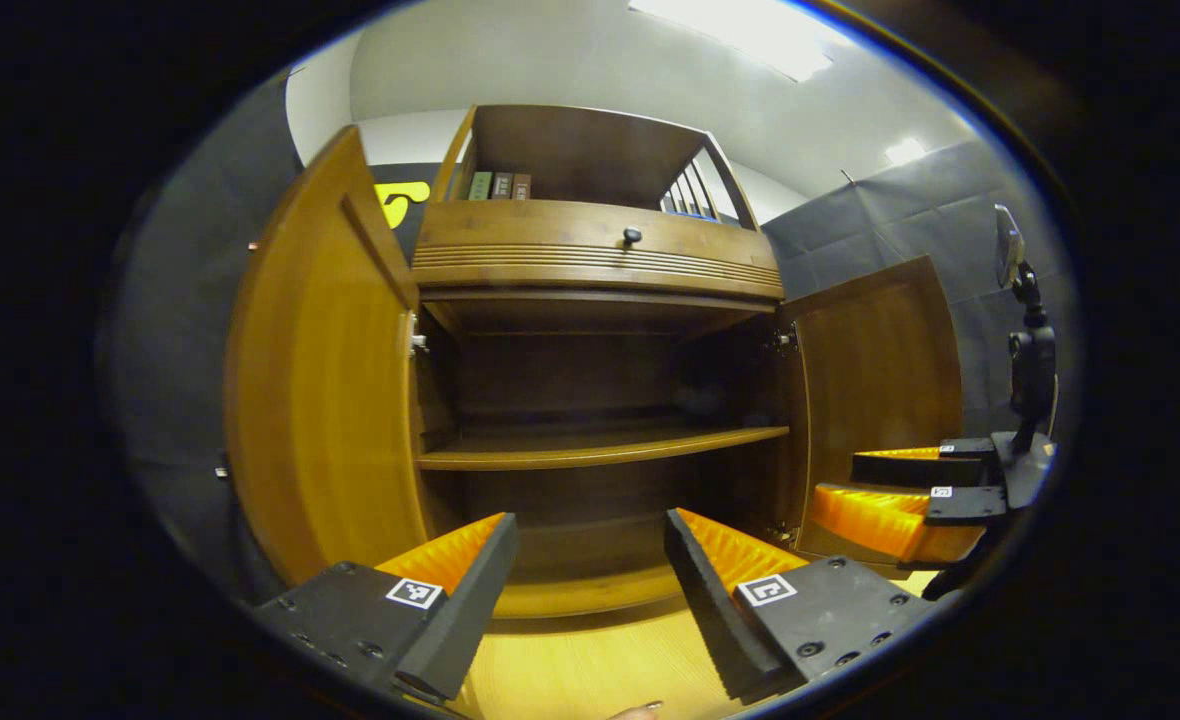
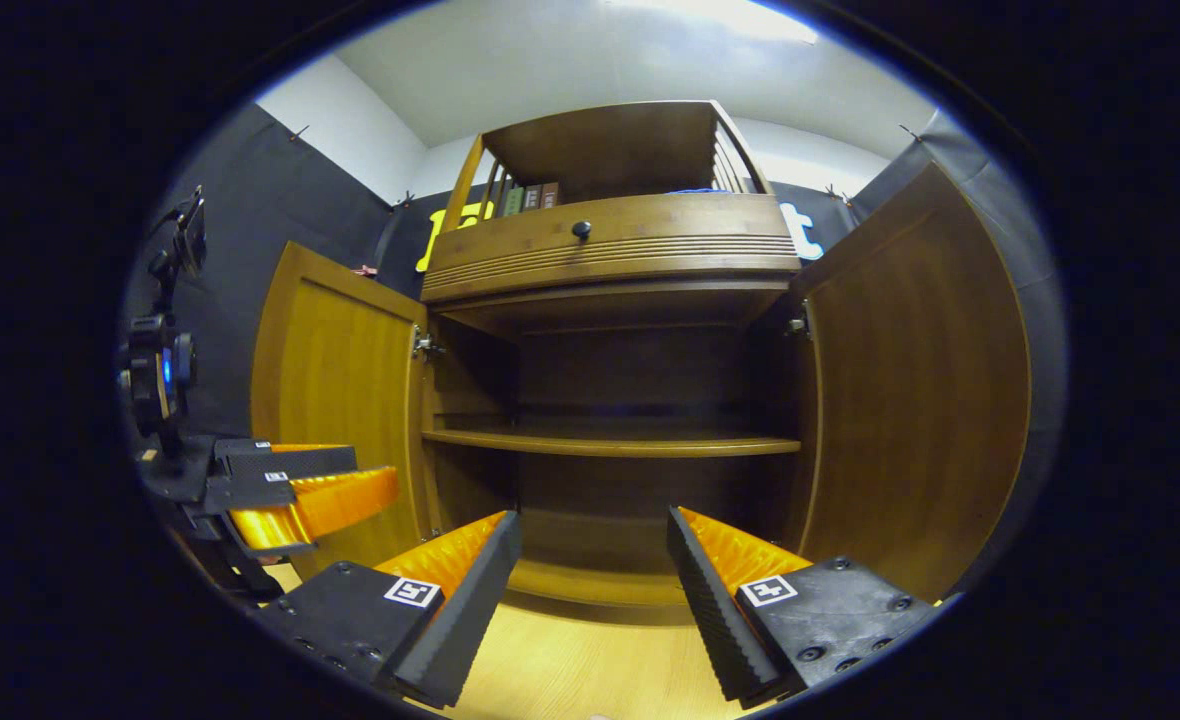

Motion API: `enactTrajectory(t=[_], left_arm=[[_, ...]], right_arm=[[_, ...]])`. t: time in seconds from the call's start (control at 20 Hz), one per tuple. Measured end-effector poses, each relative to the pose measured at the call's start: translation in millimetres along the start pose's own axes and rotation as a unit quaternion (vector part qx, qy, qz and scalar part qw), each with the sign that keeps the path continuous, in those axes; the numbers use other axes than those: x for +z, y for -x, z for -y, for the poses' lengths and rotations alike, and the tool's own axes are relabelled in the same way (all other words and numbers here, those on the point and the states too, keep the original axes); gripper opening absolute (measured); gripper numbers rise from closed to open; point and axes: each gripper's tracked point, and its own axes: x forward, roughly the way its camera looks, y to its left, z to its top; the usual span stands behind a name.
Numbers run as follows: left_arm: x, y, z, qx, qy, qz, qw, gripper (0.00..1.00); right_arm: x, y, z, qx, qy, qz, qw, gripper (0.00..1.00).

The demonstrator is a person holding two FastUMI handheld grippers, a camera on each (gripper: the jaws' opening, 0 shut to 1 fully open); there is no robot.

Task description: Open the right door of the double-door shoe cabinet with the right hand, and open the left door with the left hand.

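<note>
In the left gripper view, the left gripper (image 1: 590, 580) gapes wide on nothing; the shoe cabinet (image 1: 600, 400) stands at twelve o'clock, its left door (image 1: 320, 400) swung out at ten, its right door (image 1: 875, 385) at two; the right gripper (image 1: 900, 495) hangs at three. In the right gripper view, the right gripper (image 2: 590, 585) gapes wide, empty; the cabinet (image 2: 610, 400) at twelve, both doors open; the left gripper (image 2: 295, 490) at nine.
</note>
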Motion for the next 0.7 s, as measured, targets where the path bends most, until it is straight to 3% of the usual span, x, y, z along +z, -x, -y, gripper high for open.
enactTrajectory(t=[0.1, 0.25, 0.35, 0.7], left_arm=[[-1.0, -9.9, -2.4, 0.011, -0.013, 0.003, 1.000, 0.96], [-8.4, -19.2, 14.2, -0.006, 0.008, 0.003, 1.000, 0.99], [-10.4, -24.1, 19.5, -0.010, 0.023, 0.001, 1.000, 0.96], [-11.5, -29.6, 9.4, 0.013, 0.040, -0.003, 0.999, 0.99]], right_arm=[[-2.3, -2.1, 16.9, -0.021, 0.003, -0.005, 1.000, 0.93], [-3.7, -5.1, 34.0, -0.038, 0.008, -0.007, 0.999, 0.93], [-6.5, -6.6, 39.6, -0.038, 0.004, -0.011, 0.999, 0.93], [-9.3, -13.2, 45.0, -0.035, 0.010, -0.013, 0.999, 0.93]])
